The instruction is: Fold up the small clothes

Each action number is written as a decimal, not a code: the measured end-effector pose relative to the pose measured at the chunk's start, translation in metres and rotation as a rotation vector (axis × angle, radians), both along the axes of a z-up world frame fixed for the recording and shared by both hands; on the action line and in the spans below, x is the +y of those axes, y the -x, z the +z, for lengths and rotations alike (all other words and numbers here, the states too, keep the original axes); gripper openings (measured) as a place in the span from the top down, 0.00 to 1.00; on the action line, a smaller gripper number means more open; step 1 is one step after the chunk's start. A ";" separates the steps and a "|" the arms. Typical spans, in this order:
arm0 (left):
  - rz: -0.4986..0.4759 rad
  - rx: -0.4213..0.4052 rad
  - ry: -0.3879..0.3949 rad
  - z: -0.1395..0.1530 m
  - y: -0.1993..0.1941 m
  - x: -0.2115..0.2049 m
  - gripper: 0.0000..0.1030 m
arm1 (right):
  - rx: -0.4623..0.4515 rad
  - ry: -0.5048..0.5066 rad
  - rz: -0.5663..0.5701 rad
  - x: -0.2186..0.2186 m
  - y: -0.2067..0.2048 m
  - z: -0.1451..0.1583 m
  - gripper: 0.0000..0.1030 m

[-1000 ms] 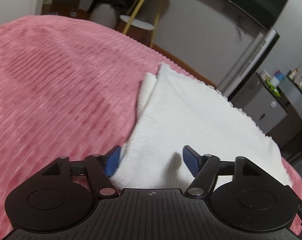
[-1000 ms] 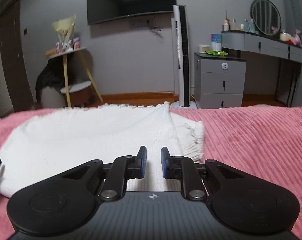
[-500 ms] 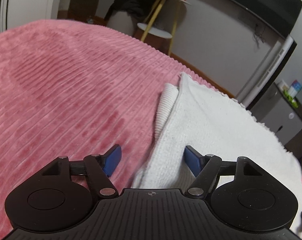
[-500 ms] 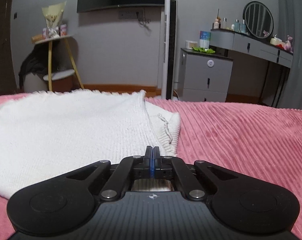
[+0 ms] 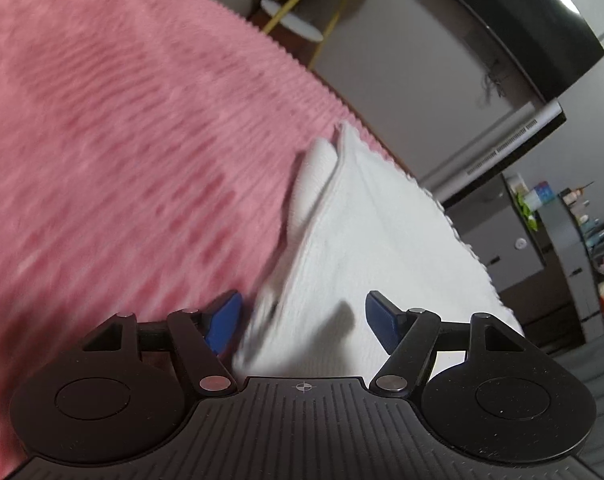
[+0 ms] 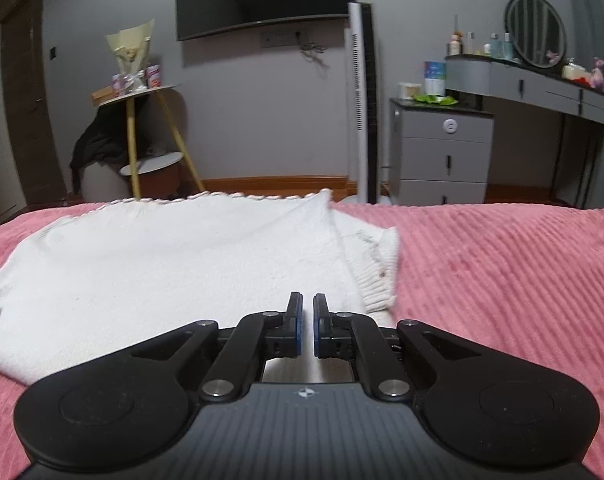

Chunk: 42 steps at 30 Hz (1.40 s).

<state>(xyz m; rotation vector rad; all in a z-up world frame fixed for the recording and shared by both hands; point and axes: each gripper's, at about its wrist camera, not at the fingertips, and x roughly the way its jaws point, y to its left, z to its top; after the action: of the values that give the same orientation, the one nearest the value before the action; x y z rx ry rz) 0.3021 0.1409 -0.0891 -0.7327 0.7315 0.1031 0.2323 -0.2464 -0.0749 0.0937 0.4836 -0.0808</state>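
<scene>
Left tool (image 5: 302, 320): blue fingers spread wide; near left corner of the white knit garment (image 5: 382, 248) lies between them, nothing pinched. View is motion-blurred.
Right tool (image 6: 307, 324): fingers drawn close, a narrow gap left between; whether cloth is caught cannot be told, the near hem being hidden under the tool body.
Garment position: spread flat on the pink ribbed bedspread (image 6: 502, 280), from 6 o'clock out toward 12 o'clock in both views; ribbed sleeve cuff (image 6: 378, 276) tucked beside the body at 1 o'clock in the right view.
Risk 1: only the top layer may be taken if the left tool is closed shallow; the fold would skew.
Risk 2: bedspread pile may be pinched with the hem.
Risk 3: uneven lift between the tools may drag the sleeve out.
Count: tools 2; garments 1; cuffs seen 2, one per view; bedspread 1.
</scene>
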 end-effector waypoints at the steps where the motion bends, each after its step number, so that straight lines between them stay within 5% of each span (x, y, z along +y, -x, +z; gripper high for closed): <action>1: -0.003 0.004 -0.016 -0.001 -0.006 -0.001 0.26 | 0.000 -0.001 0.007 0.001 0.000 0.000 0.95; 5: -0.024 -0.012 -0.061 -0.005 -0.015 -0.006 0.20 | -0.001 0.000 0.017 0.002 -0.002 -0.003 0.91; 6: -0.021 -0.019 -0.074 -0.004 -0.015 -0.007 0.25 | 0.000 -0.005 0.013 0.001 -0.003 -0.004 0.91; 8: -0.017 -0.045 -0.070 -0.005 -0.015 -0.007 0.58 | 0.025 0.003 0.002 0.000 -0.007 -0.007 0.91; 9: -0.013 -0.034 -0.048 -0.007 -0.016 -0.004 0.61 | 0.034 0.018 0.002 0.001 -0.009 -0.009 0.91; 13: -0.019 -0.036 -0.020 -0.010 -0.015 0.001 0.60 | 0.006 0.040 0.007 0.007 -0.005 -0.004 0.91; 17: -0.048 -0.036 -0.032 -0.008 -0.017 -0.005 0.42 | -0.069 -0.037 0.095 0.018 0.006 0.004 0.91; 20: -0.062 -0.019 -0.098 -0.005 -0.021 -0.015 0.47 | -0.056 -0.027 0.202 0.043 0.012 0.000 0.91; 24: -0.082 0.013 -0.126 0.001 -0.025 -0.019 0.67 | -0.045 0.023 0.297 0.071 0.018 -0.007 0.91; 28: -0.087 0.023 -0.133 0.015 -0.025 -0.022 0.74 | 0.067 0.053 0.321 0.081 0.008 -0.024 0.91; 36: -0.212 -0.020 -0.272 0.077 -0.031 -0.089 0.75 | 0.017 -0.157 0.223 0.031 0.007 -0.002 0.91; 42: -0.338 -0.042 -0.375 0.077 -0.047 -0.167 0.75 | 0.027 -0.323 0.110 -0.013 0.004 -0.006 0.91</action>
<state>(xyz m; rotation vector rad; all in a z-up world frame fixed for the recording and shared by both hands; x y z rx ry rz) 0.3493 -0.0256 -0.0124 -0.2480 0.7597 -0.0818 0.2280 -0.2590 -0.0809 0.3823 0.5252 0.1043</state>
